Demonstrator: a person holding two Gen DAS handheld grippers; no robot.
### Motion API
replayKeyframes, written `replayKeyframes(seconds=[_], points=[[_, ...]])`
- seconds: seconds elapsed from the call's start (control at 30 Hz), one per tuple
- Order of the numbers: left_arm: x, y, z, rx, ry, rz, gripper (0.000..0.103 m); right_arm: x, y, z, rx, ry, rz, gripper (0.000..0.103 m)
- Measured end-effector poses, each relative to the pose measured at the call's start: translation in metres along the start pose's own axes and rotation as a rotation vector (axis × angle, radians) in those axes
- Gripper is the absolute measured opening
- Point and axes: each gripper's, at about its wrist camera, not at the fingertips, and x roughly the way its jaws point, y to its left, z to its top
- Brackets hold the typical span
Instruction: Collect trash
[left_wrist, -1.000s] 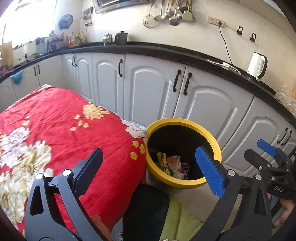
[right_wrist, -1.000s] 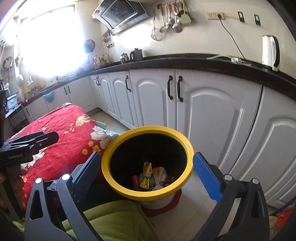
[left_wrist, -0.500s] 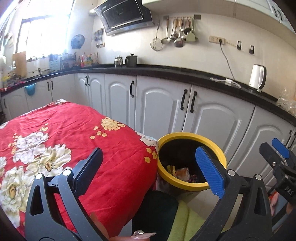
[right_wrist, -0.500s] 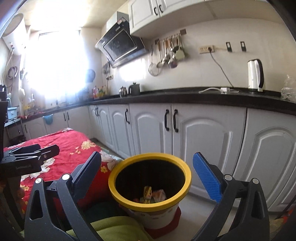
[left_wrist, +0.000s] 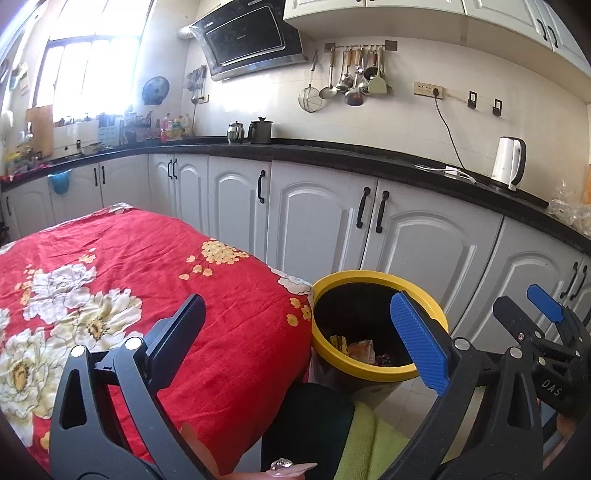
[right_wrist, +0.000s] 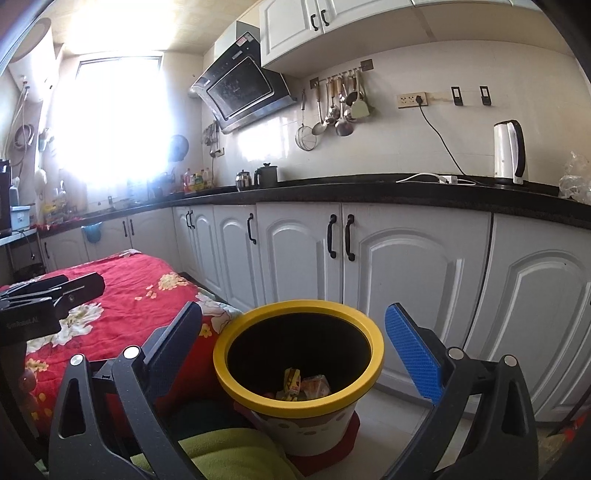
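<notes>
In the left wrist view, the left gripper (left_wrist: 295, 339) is seen spread wide with nothing between its fingers, its dark finger at lower left over the red floral cloth (left_wrist: 129, 280) and its blue-padded finger at lower right across the yellow-rimmed bin (left_wrist: 373, 277). The bin is found right of centre, tucked against the cloth's edge and in front of the white cabinets (left_wrist: 314, 221); wrappers (left_wrist: 360, 349) are glimpsed at its bottom. The right gripper (left_wrist: 532, 314) is caught at the right edge, also parted. A white kettle (left_wrist: 508, 162) is noted on the counter at upper right. In the right wrist view, the right gripper (right_wrist: 295, 343) is held released and empty, framing the bin (right_wrist: 299, 306) at lower centre. Trash (right_wrist: 303, 384) is spotted inside, possibly snack packets, though too small to be sure. The left gripper (right_wrist: 51, 291) is seen at the left edge above the cloth (right_wrist: 140, 291).
</notes>
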Motion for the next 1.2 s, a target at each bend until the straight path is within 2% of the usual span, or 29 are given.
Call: replayKeyframes(seconds=[1.2], points=[[0.0000,0.0009,-0.0004,-0.001,0.002,0.001,0.092,0.0007,0.0012,-0.0027,0.004,-0.001,0.000,0.097]])
